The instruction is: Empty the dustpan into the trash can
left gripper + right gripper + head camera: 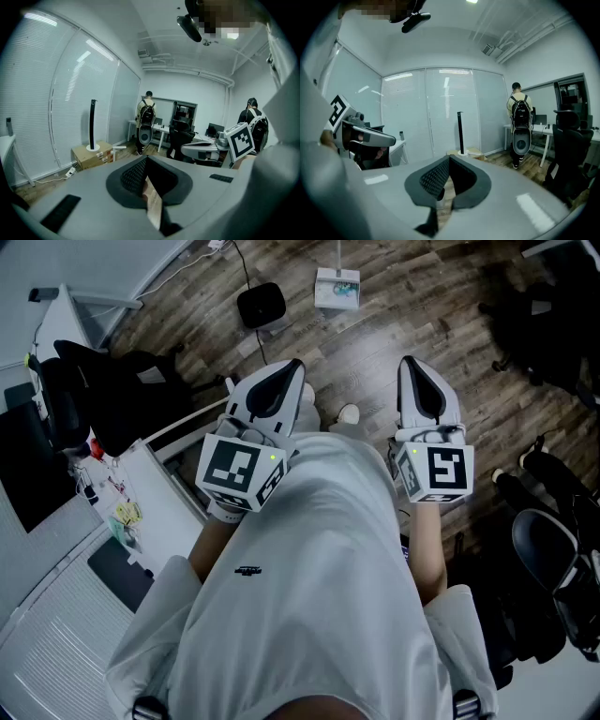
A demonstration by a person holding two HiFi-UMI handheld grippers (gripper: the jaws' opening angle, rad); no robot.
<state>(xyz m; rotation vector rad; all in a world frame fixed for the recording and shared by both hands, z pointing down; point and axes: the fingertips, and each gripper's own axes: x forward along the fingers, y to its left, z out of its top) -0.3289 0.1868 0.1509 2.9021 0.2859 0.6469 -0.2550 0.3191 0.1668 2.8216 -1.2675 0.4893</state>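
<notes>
No dustpan or trash can can be made out in any view. In the head view both grippers are held side by side in front of a person in a white shirt, above a wood floor. The left gripper (293,367) is shut with nothing between its jaws; in the left gripper view (146,160) the dark pads meet at a point. The right gripper (410,364) is also shut and holds nothing, and the right gripper view (449,159) shows its pads closed together. Each carries its marker cube close to the body.
A white desk (150,486) and a black chair (103,390) stand at the left, and black office chairs (553,559) at the right. On the floor ahead lie a black round object (261,306) and a white box (337,289). A person with a backpack (519,115) stands by far desks.
</notes>
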